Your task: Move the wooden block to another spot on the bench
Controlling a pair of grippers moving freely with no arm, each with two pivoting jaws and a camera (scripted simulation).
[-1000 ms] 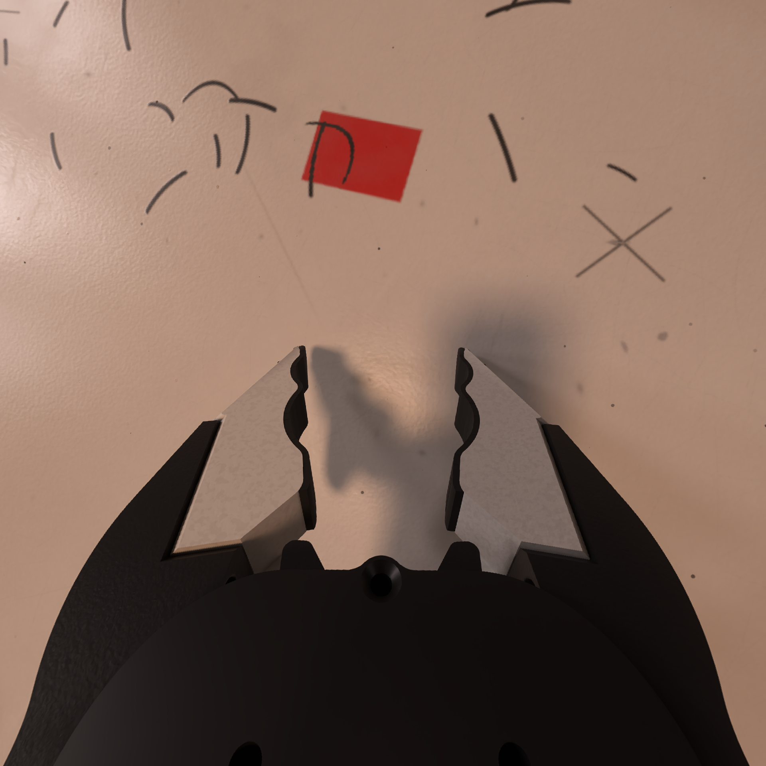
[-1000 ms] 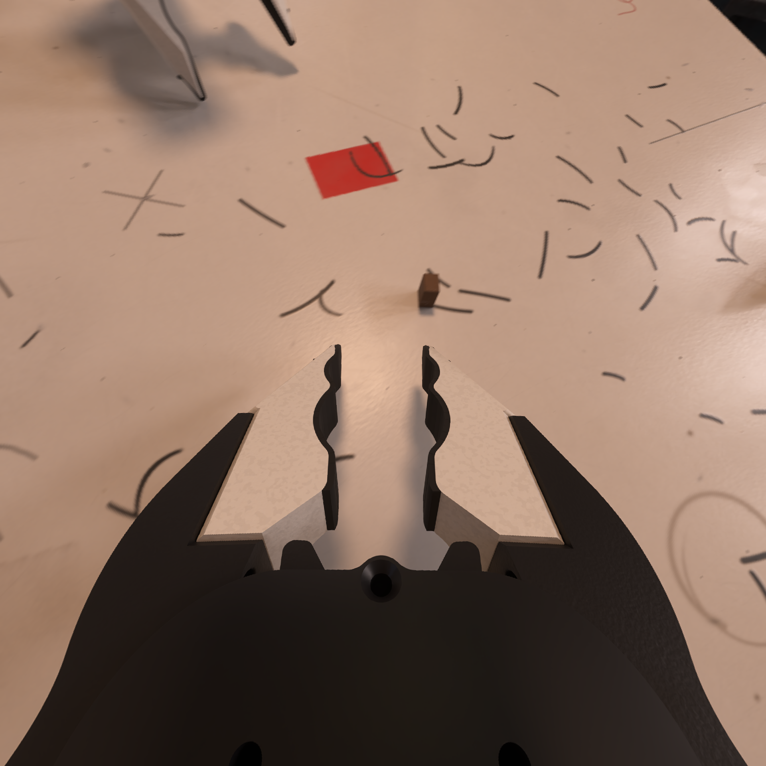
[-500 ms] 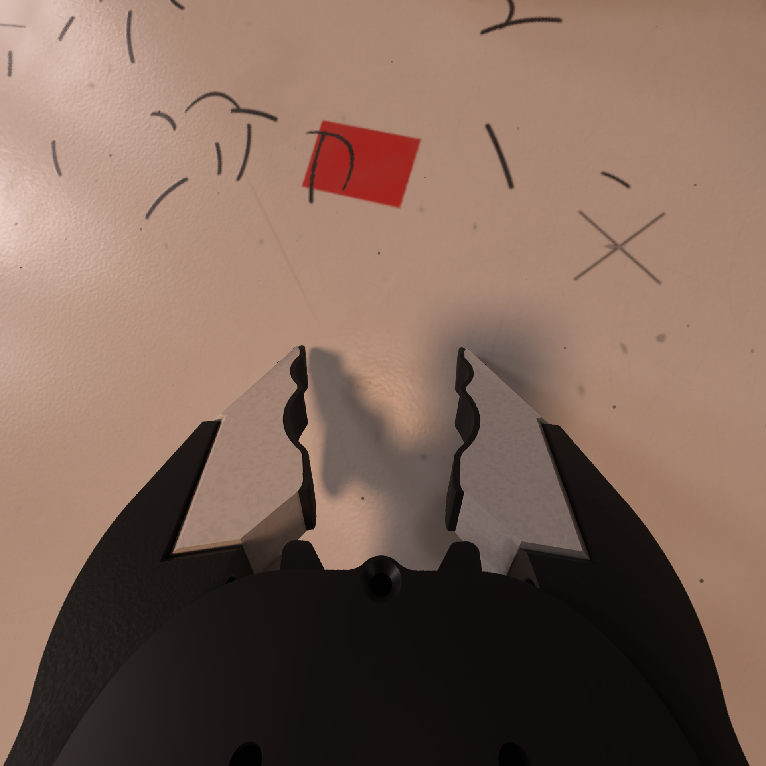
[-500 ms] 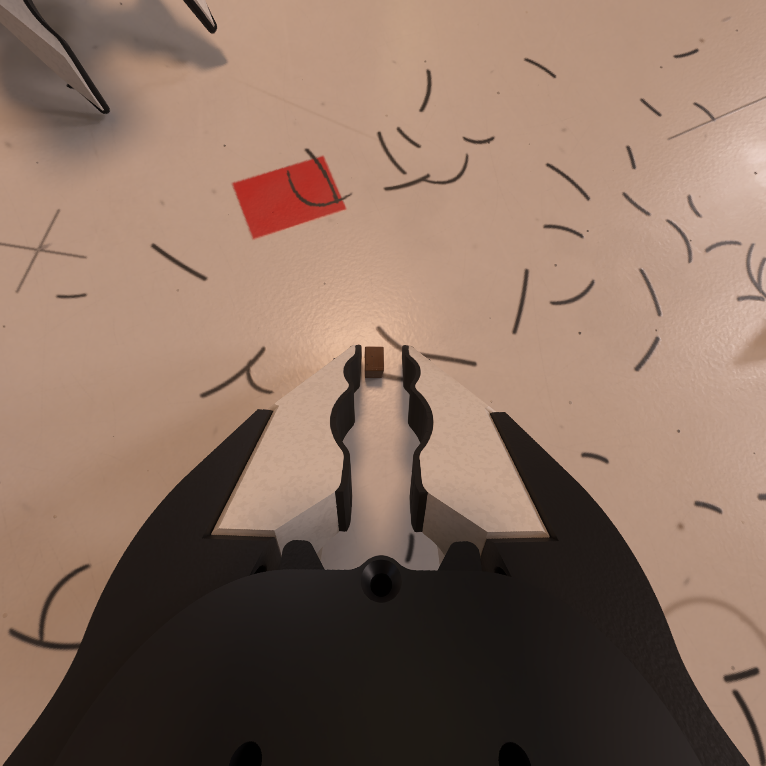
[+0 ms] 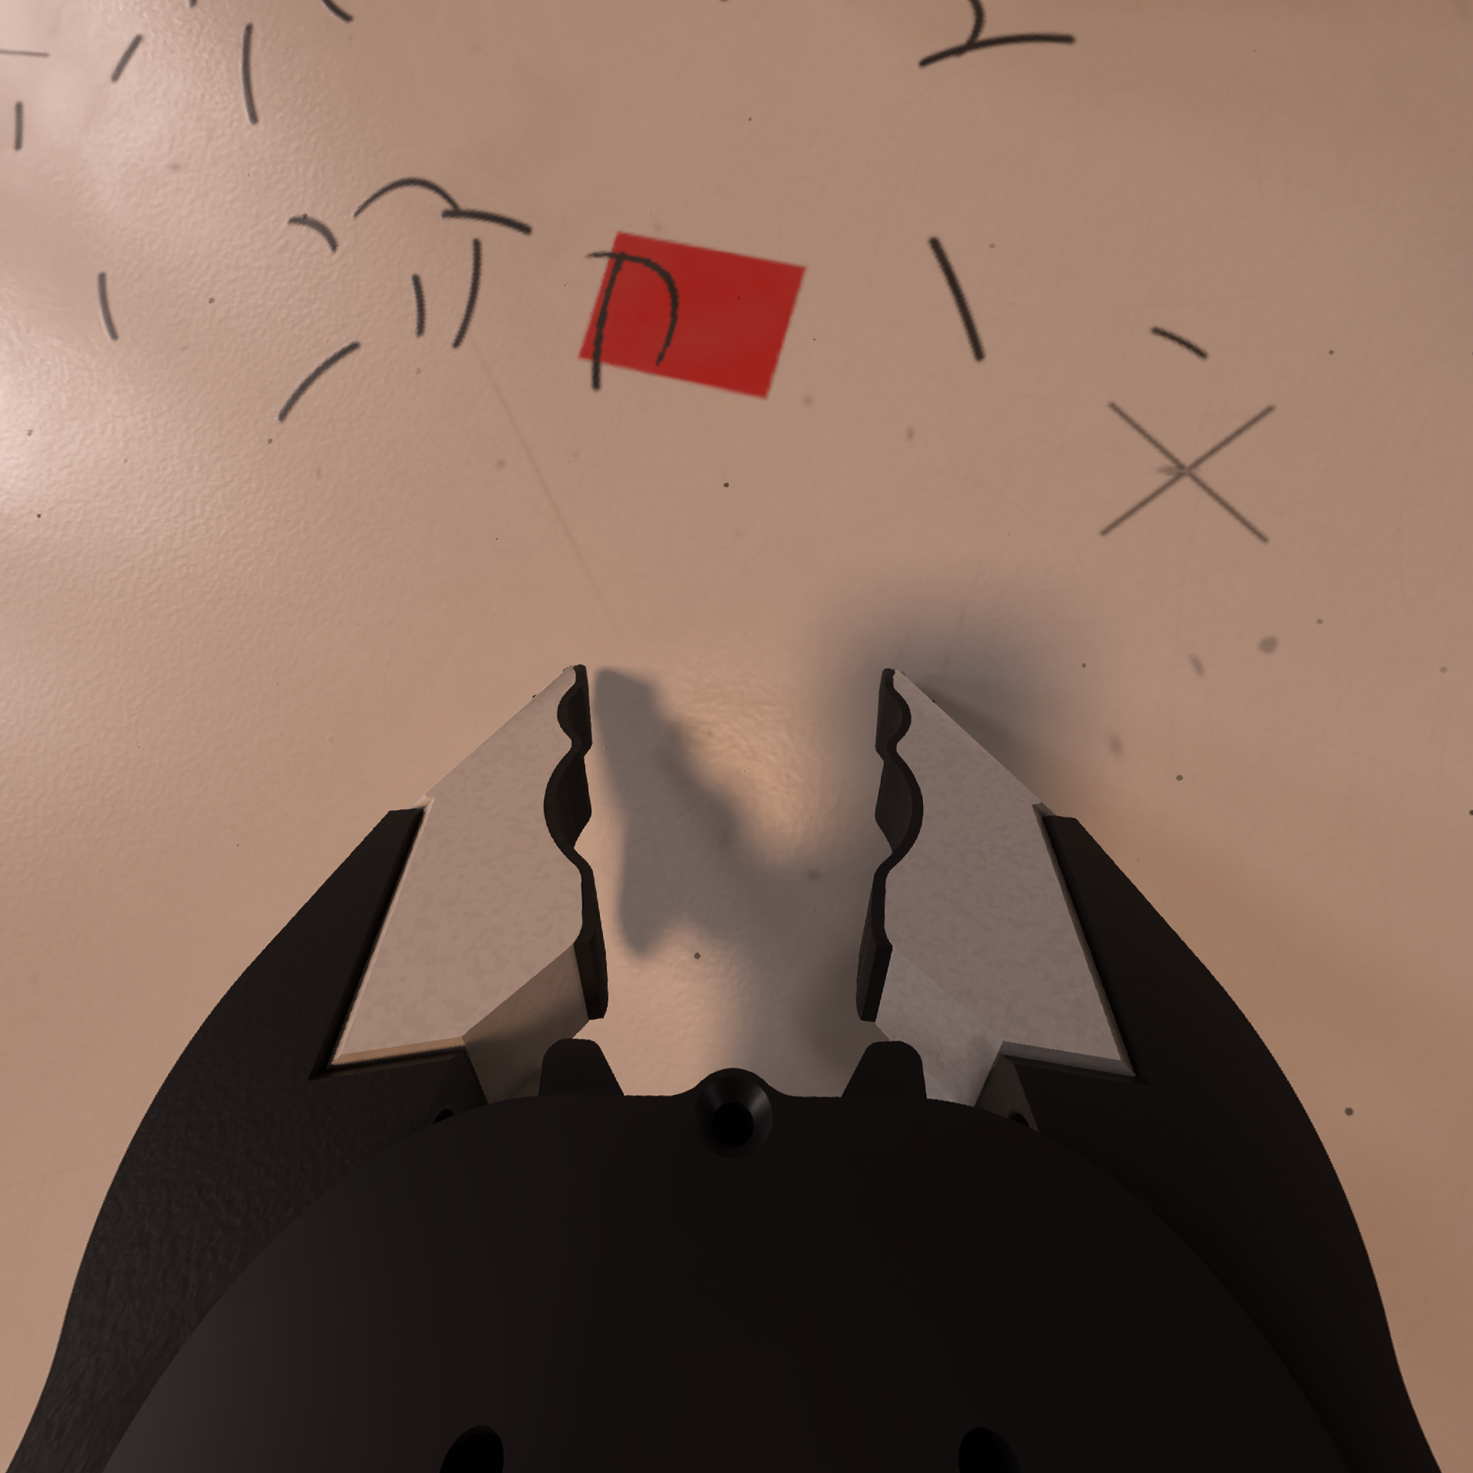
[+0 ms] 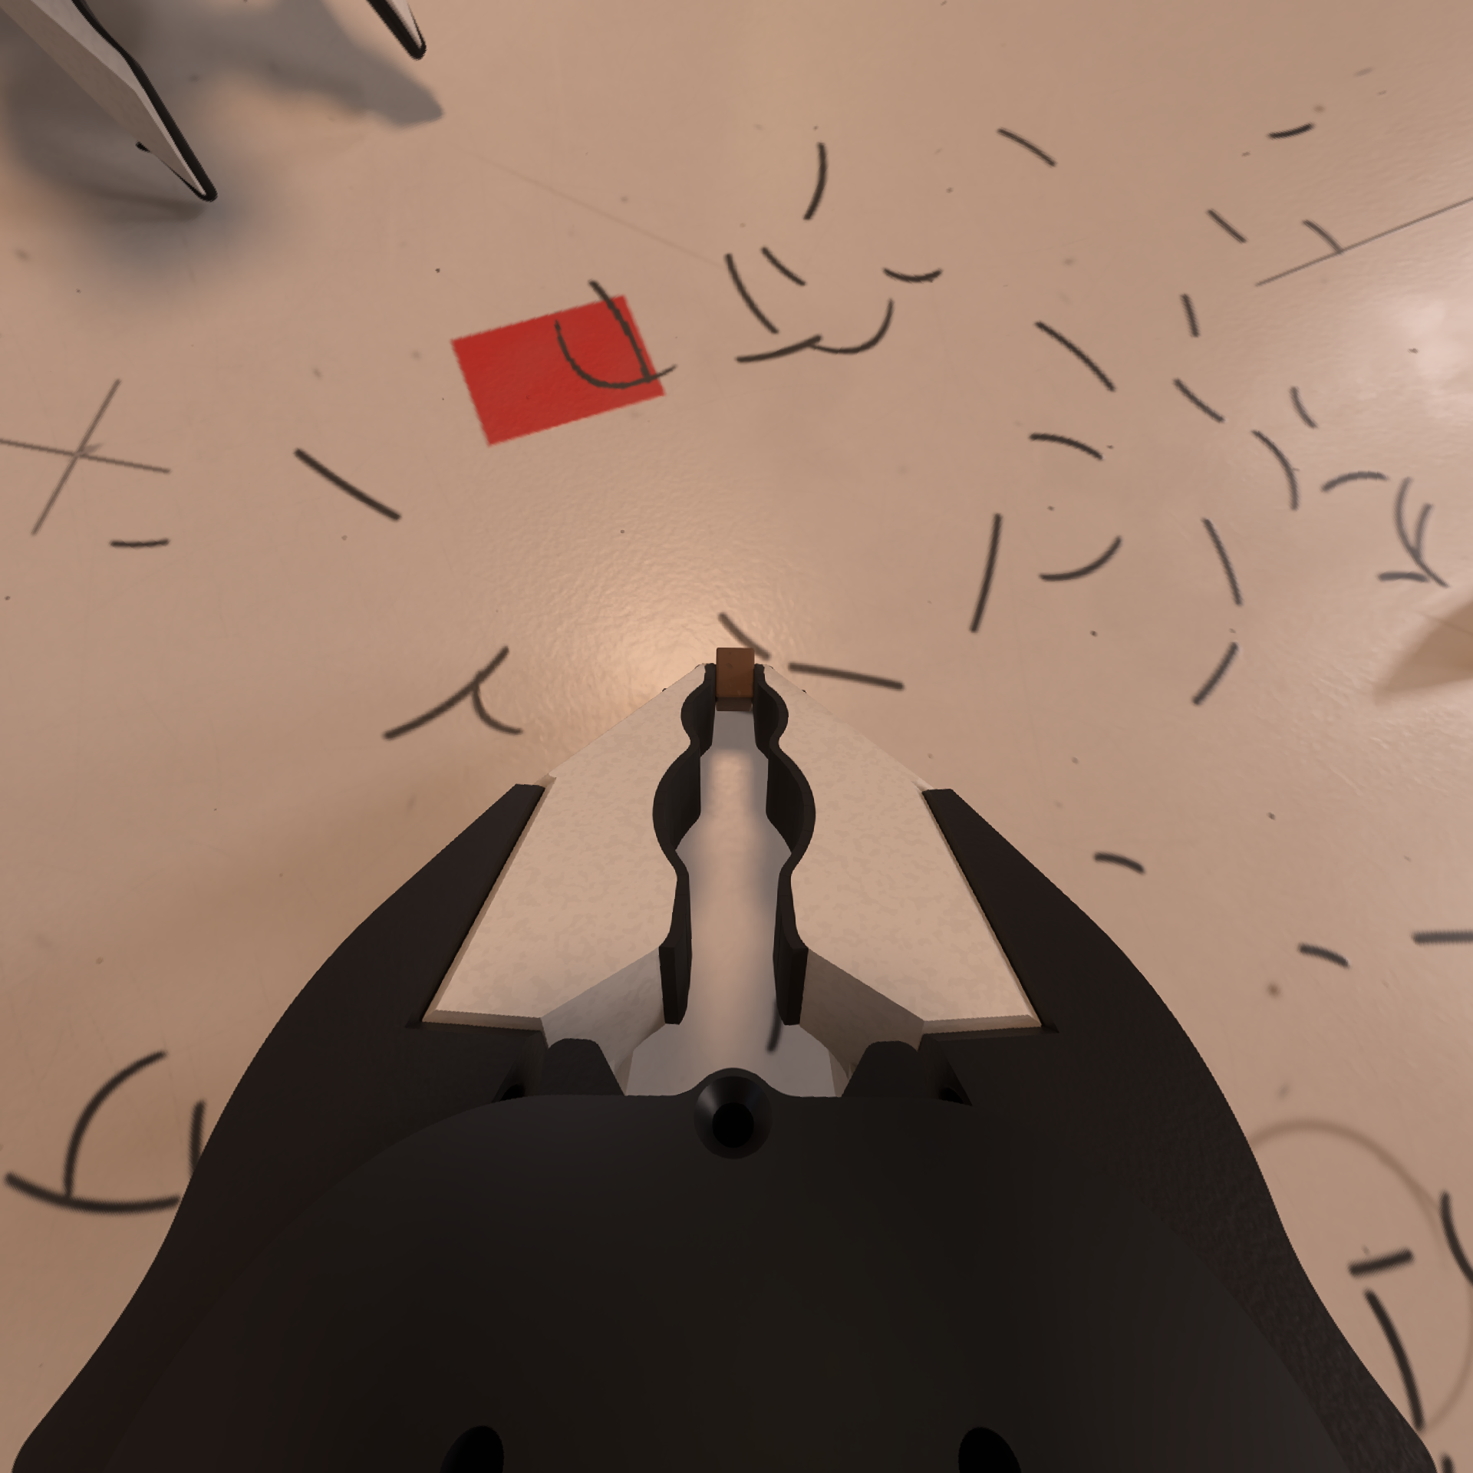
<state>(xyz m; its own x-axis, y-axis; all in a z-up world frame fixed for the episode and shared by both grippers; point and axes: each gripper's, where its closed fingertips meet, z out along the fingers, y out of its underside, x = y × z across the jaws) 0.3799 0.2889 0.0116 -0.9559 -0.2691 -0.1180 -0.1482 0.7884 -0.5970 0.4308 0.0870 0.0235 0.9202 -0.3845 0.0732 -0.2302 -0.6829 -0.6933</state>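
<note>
The small brown wooden block (image 6: 734, 676) sits between the tips of my right gripper (image 6: 734, 682), whose jaws have closed onto its two sides, low over the beige bench. My left gripper (image 5: 733, 685) is open and empty, hovering above the bench, with its shadow under it. The block does not show in the left wrist view. The left gripper's fingers (image 6: 135, 119) show at the top left of the right wrist view.
A flat red rectangle (image 5: 693, 313) is marked on the bench ahead of the left gripper, and it also shows in the right wrist view (image 6: 554, 368). Black pen strokes and a thin cross mark (image 5: 1186, 472) cover the bench (image 6: 1036, 757).
My right gripper moved forward and down to the block and closed its jaws on it. The left gripper stayed open and drifted slightly.
</note>
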